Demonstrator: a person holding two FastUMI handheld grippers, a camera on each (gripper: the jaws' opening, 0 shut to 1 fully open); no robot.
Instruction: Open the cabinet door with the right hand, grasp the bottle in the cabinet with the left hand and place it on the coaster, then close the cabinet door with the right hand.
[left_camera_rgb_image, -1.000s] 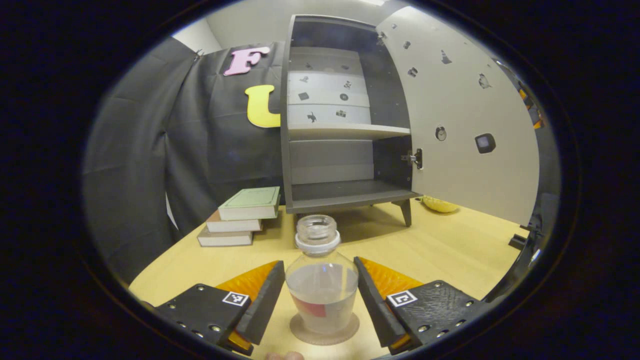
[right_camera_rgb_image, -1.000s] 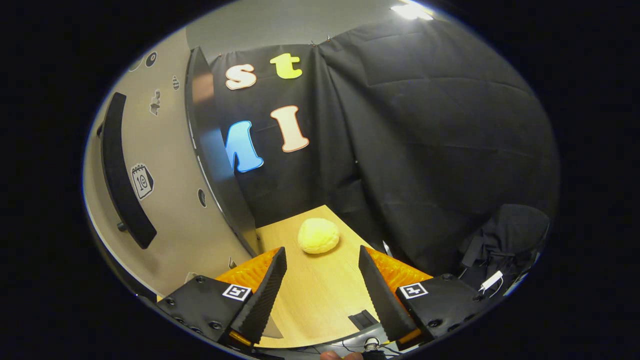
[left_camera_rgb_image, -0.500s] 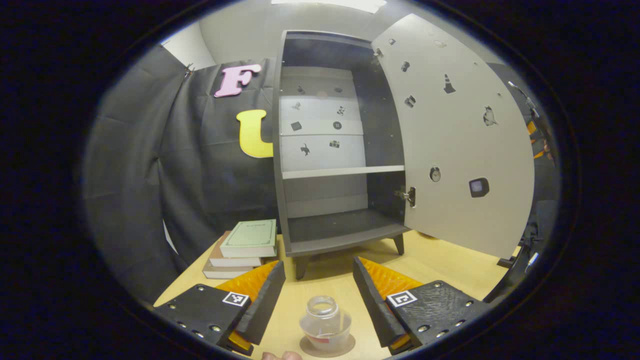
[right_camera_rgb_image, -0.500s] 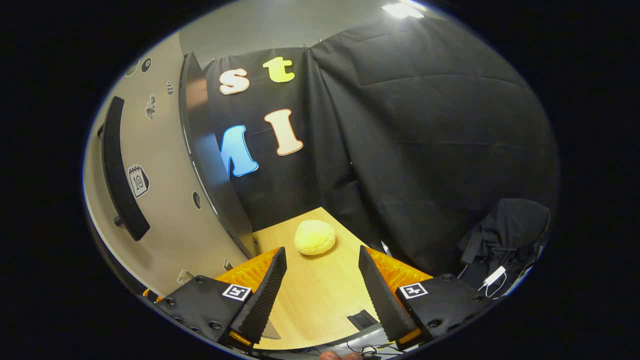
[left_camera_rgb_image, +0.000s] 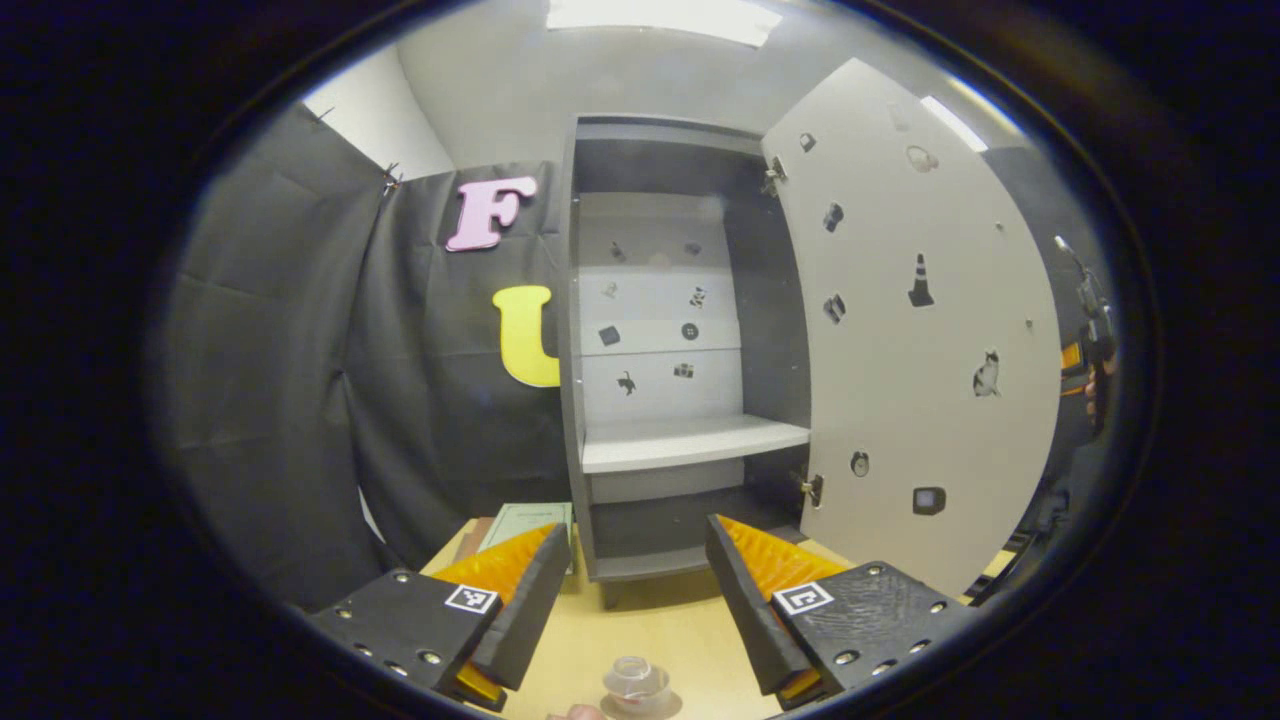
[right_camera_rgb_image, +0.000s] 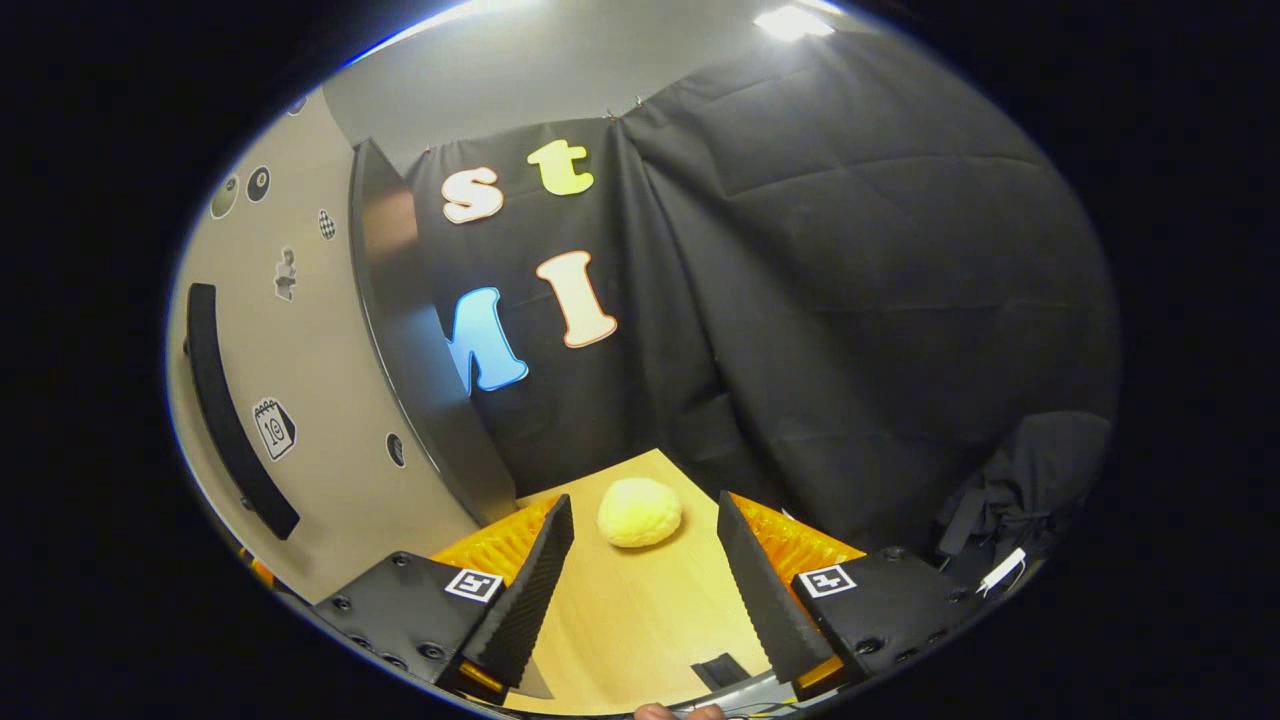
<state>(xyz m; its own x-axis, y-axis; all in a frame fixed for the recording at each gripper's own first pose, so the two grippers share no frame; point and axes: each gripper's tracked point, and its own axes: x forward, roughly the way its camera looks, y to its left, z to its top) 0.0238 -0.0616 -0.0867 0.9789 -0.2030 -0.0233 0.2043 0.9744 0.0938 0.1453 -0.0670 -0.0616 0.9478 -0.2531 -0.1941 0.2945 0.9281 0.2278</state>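
In the left gripper view the clear bottle (left_camera_rgb_image: 634, 679) stands upright on a round brown coaster (left_camera_rgb_image: 664, 706) at the bottom edge, below my open left gripper (left_camera_rgb_image: 636, 580), which holds nothing. Behind stands the dark cabinet (left_camera_rgb_image: 672, 350) with bare shelves, its pale door (left_camera_rgb_image: 915, 330) swung wide to the right. In the right gripper view my right gripper (right_camera_rgb_image: 640, 575) is open and holds nothing, beside the door's outer face (right_camera_rgb_image: 300, 400), whose long dark handle (right_camera_rgb_image: 225, 410) lies to the left.
A stack of books (left_camera_rgb_image: 525, 520) lies left of the cabinet on the wooden table (left_camera_rgb_image: 660, 630). A yellow bun-like object (right_camera_rgb_image: 640, 512) sits on the table ahead of the right gripper. A small dark slot (right_camera_rgb_image: 717, 668) marks the table's near edge.
The left gripper has risen and drawn back from the bottle, which has dropped to the view's bottom edge. The right gripper has tilted slightly, with the door's outer face staying at its left.
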